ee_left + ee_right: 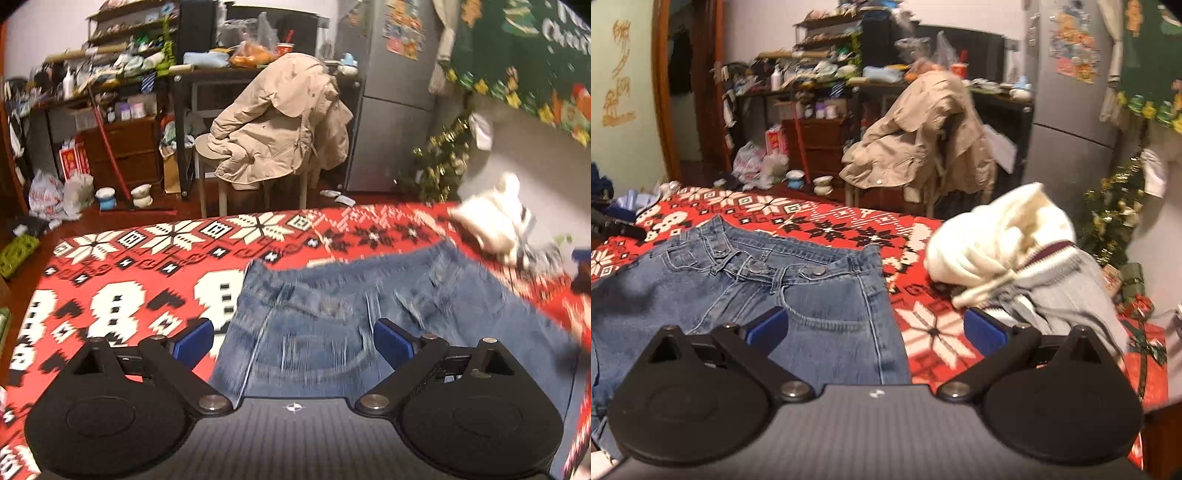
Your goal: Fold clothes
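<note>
Blue jeans (332,317) lie flat on a red patterned blanket (129,266), waistband toward the far edge. In the right wrist view the jeans (746,295) show their buttons and front pocket. My left gripper (293,343) is open and empty, hovering over the jeans' left waist area. My right gripper (873,328) is open and empty, above the jeans' right side seam. A white and grey pile of clothes (1008,247) lies right of the jeans; it also shows blurred in the left wrist view (495,221).
A chair with a beige coat (280,125) stands beyond the blanket's far edge. A grey fridge (391,92), cluttered shelves (122,62) and a small tinsel tree (443,158) stand behind. Wrapped gifts (1141,332) sit at the right.
</note>
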{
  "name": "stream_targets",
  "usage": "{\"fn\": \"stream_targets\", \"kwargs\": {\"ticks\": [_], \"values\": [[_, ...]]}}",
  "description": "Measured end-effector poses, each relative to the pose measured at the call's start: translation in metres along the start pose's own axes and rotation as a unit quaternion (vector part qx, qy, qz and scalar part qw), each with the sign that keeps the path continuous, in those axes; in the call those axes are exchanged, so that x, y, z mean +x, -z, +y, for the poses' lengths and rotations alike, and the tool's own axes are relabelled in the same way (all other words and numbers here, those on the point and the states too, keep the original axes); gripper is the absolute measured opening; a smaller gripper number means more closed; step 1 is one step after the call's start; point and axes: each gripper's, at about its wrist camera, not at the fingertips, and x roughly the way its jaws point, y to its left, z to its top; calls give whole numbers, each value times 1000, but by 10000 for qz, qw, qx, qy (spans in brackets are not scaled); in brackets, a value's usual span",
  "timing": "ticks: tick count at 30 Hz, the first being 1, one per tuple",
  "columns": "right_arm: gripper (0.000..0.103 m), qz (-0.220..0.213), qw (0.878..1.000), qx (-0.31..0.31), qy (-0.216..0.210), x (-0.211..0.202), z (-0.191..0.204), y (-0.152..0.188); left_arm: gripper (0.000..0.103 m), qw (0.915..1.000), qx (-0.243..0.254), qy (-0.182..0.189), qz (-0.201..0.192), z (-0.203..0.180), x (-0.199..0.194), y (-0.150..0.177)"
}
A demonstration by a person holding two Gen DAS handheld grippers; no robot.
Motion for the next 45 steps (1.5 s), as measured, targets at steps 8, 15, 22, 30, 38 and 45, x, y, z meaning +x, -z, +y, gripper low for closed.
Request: {"fn": "stream_targets", "kwargs": {"ticks": [8,15,22,30,38,45], "values": [[51,478,9984,-79,-300,95,-8,-47,63,9986,368,-187,331,5,61,-21],[42,1089,9935,-19,-343,185,-22,-60,63,9969,351,-191,677,22,93,-24],[11,1213,9913,165,-486,211,-28,-53,22,9948,393,252,904,23,103,-23],[7,736,9964,154,-389,207,-28,-81,7,9979,272,-16,579,28,98,-35],[17,1008,9948,11,-139,234,-29,-70,29,9982,102,-339,492,41,101,-29],[25,768,9968,132,-170,180,-33,-72,42,9994,195,-226,167,28,42,-30]]}}
